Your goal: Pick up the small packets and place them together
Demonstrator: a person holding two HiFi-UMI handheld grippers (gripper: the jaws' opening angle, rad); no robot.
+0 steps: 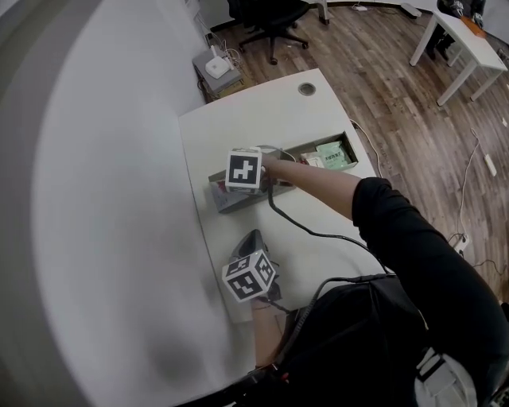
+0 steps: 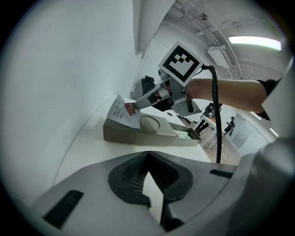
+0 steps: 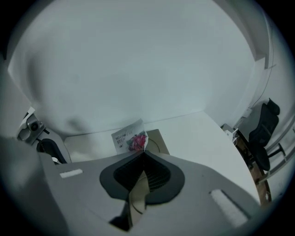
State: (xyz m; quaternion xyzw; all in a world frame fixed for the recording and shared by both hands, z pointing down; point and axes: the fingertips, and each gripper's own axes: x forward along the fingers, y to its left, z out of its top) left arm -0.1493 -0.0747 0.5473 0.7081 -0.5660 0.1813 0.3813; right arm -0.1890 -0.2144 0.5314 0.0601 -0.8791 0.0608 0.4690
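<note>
A long grey tray (image 1: 237, 202) lies across the white table. My right gripper (image 3: 144, 152) is shut on a small white packet (image 3: 130, 137) with a pink flower print. It holds the packet (image 2: 123, 112) upright over the tray's left end (image 2: 138, 136), by a round recess. Several green and white packets (image 1: 334, 153) lie in the tray's right compartment. My left gripper (image 1: 253, 236) hovers near the table's front edge, pointing at the tray. Its jaws meet at the tips with nothing between them (image 2: 147, 156).
The white wall runs close along the table's left side. A cable hole (image 1: 307, 89) sits at the table's far end. Black cables (image 1: 310, 230) trail from both grippers across the table. An office chair (image 1: 274, 24) and a box (image 1: 216, 67) stand on the wood floor beyond.
</note>
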